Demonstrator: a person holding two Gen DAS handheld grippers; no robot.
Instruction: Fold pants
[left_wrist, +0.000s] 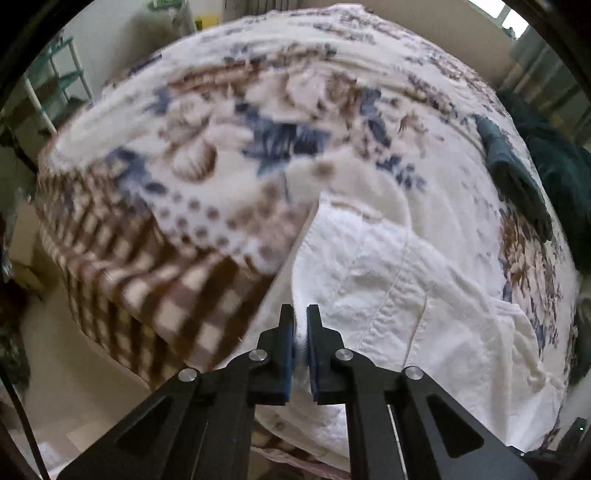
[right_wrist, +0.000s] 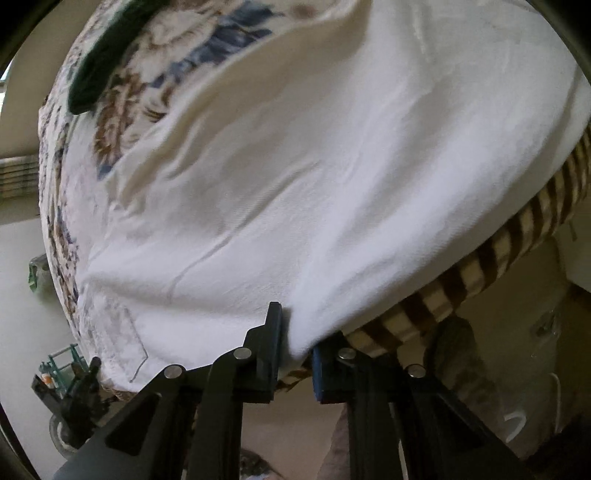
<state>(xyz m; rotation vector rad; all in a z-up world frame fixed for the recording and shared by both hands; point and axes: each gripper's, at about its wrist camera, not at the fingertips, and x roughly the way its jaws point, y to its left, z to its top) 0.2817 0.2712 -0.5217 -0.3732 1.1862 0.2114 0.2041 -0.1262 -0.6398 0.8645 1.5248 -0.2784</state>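
**Both grippers pinching the white pants at the bed's near edge**

Jaws first: on my left gripper (left_wrist: 300, 314) the two fingers stand nearly together, and I can see a sliver of white cloth caught between the blue pads (left_wrist: 289, 354), so I call it clamped on the pants (left_wrist: 406, 288). Over to my right gripper (right_wrist: 293, 321): a bunched corner of the same white fabric sits between its fingers, clenched there too, with the cloth fanning out from the pinch.

Sweeping the left wrist view from the left, I get a green shelf rack (left_wrist: 62, 74) by the far wall, then the bedspread (left_wrist: 229, 122) with its blue and brown floral print and a brown checked border along the left and near side. The pants lie on the near right part of it, wrinkled, one long seam running away from my fingers. Further right, a folded teal garment (left_wrist: 513, 173) rests near the bed's right edge, apart from the pants.

In the right wrist view a dark green garment (right_wrist: 107, 55) lies at the far left on the spread; the pants fill the middle, a pocket outline showing at their near left. At the right the checked border hangs below the white cloth.
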